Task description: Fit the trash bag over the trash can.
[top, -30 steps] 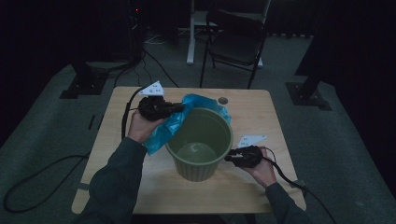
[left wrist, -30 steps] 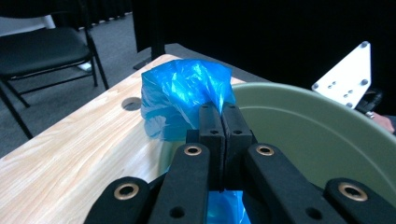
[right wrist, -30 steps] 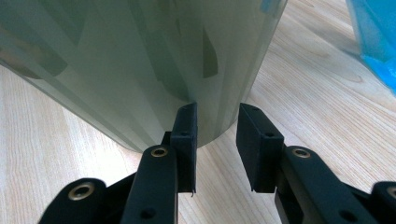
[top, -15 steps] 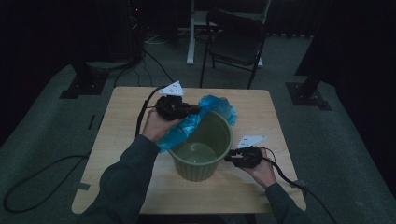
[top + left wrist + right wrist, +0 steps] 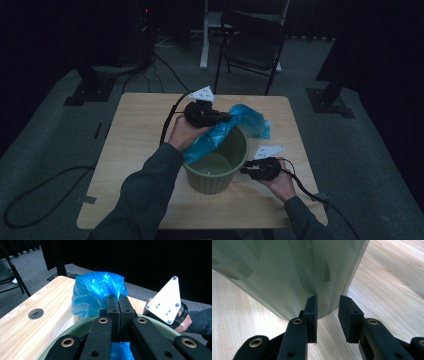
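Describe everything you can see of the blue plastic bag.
The blue plastic bag is thin, glossy, crinkled film, translucent where it bunches. The left gripper is shut on a fold of it above the green bin. One end trails down inside the bin over its near-left rim; the rest billows past the far rim above the wooden table. The right gripper, open beside the bin's wall, is apart from it.

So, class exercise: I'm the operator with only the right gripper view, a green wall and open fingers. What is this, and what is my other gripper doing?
Observer: It's a green bin standing on the wooden table.
Operator: And the left gripper?
Observer: The left gripper is shut on a blue plastic bag, above the bin's rim.
Operator: Is the bag inside yet?
Observer: Part hangs into the bin; the rest bunches over the far rim.
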